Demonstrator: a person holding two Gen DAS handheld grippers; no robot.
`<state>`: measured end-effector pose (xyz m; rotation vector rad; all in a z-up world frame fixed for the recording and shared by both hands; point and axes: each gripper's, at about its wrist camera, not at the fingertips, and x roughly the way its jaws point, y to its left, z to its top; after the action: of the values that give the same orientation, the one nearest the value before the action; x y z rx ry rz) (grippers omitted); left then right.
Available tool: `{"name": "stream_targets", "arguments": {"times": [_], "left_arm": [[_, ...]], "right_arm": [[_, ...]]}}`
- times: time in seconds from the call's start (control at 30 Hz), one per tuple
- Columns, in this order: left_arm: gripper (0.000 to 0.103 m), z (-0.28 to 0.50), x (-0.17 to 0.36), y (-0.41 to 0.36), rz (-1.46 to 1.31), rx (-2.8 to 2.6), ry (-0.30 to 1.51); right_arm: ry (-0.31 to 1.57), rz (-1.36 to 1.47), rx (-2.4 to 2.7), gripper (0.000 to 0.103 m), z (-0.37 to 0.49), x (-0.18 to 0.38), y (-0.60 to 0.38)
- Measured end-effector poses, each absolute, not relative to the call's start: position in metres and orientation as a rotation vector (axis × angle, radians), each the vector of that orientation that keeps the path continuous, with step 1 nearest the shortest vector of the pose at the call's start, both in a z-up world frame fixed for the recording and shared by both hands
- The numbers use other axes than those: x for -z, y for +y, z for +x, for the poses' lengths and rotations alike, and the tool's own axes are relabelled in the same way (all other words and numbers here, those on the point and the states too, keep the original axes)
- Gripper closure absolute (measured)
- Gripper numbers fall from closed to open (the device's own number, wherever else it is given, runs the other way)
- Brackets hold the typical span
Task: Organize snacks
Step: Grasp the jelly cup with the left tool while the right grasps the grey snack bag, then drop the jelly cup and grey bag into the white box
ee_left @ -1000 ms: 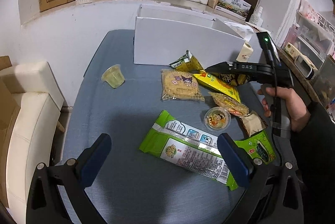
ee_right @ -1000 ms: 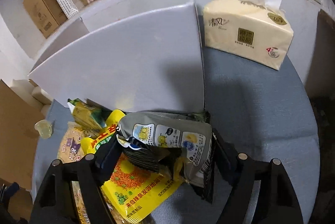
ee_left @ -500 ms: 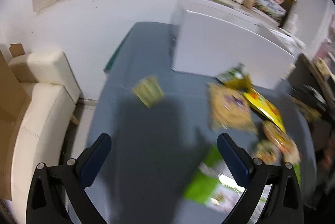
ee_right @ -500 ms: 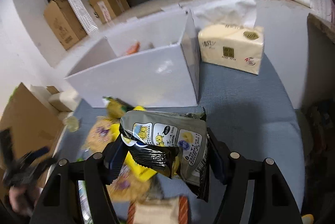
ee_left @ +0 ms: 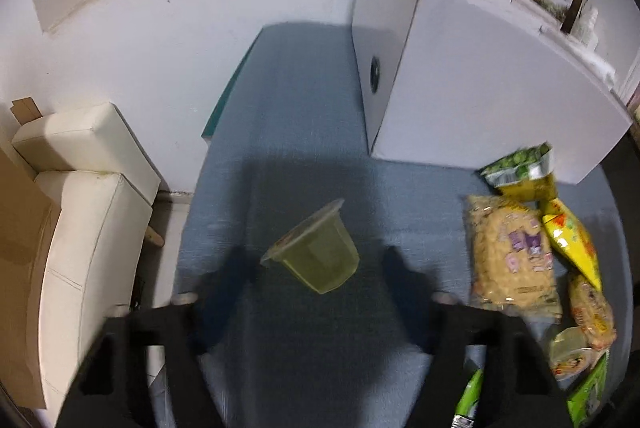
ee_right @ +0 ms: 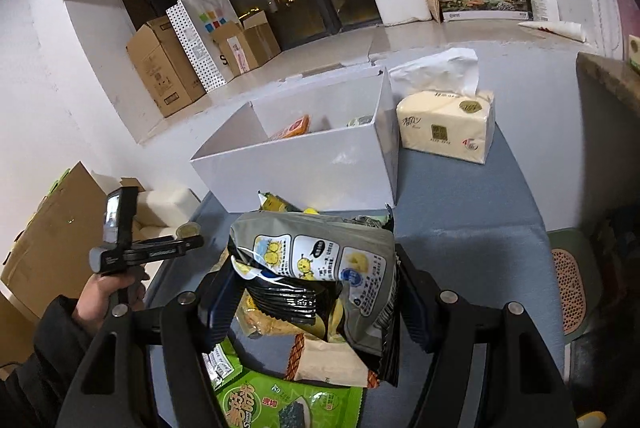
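My right gripper (ee_right: 316,304) is shut on a grey and black snack bag (ee_right: 316,268) and holds it above the table, in front of the open white box (ee_right: 304,164), which holds an orange packet (ee_right: 294,127). My left gripper (ee_left: 316,280) is open, its blurred fingers on either side of a green jelly cup (ee_left: 316,254) lying tilted on the blue-grey table (ee_left: 292,116). The left gripper also shows in the right wrist view (ee_right: 188,242). Several snack packets (ee_left: 512,256) lie to the right of the cup.
A tissue pack (ee_right: 446,130) stands right of the white box. A cream sofa (ee_left: 80,212) and a cardboard box (ee_right: 52,232) stand past the table's left edge. Green packets (ee_right: 288,404) lie under my right gripper. Boxes (ee_right: 164,68) line the window ledge.
My right gripper has lifted the grey bag higher, so the box's inside now shows. My left gripper has swung left and closed in on the jelly cup.
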<state>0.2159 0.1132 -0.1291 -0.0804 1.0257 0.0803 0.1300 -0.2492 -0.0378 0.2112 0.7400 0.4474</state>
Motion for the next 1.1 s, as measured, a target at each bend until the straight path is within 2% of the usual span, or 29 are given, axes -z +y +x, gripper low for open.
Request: {"name": "stream_targets", "arguments": {"times": [0.03, 0.23, 0.43, 0.57, 0.8, 1.1], "left_arm": [[0.052, 0.216, 0.128, 0.113, -0.07, -0.08, 1.015], [0.052, 0.2, 0.119, 0.116, -0.152, -0.009, 0.963], [0.052, 0.16, 0.067, 0.092, -0.171, 0.119, 0.815], [0.052, 0.16, 0.027, 0.066, -0.134, 0.224, 0.747], [0.052, 0.218, -0.021, 0.038, -0.094, 0.257, 0.688], [0.052, 0.313, -0.008, 0.023, -0.009, 0.164, 0.752]], "right_arm": [[0.742, 0.207, -0.449, 0.03, 0.13, 0.039, -0.248], [0.759, 0.197, -0.476, 0.03, 0.129, 0.044, -0.242], [0.74, 0.171, -0.492, 0.03, 0.127, 0.038, -0.23], [0.73, 0.171, -0.515, 0.03, 0.138, 0.026, -0.223], [0.687, 0.132, -0.482, 0.03, 0.205, -0.012, -0.209], [0.745, 0.104, -0.395, 0.03, 0.307, -0.008, -0.182]]}}
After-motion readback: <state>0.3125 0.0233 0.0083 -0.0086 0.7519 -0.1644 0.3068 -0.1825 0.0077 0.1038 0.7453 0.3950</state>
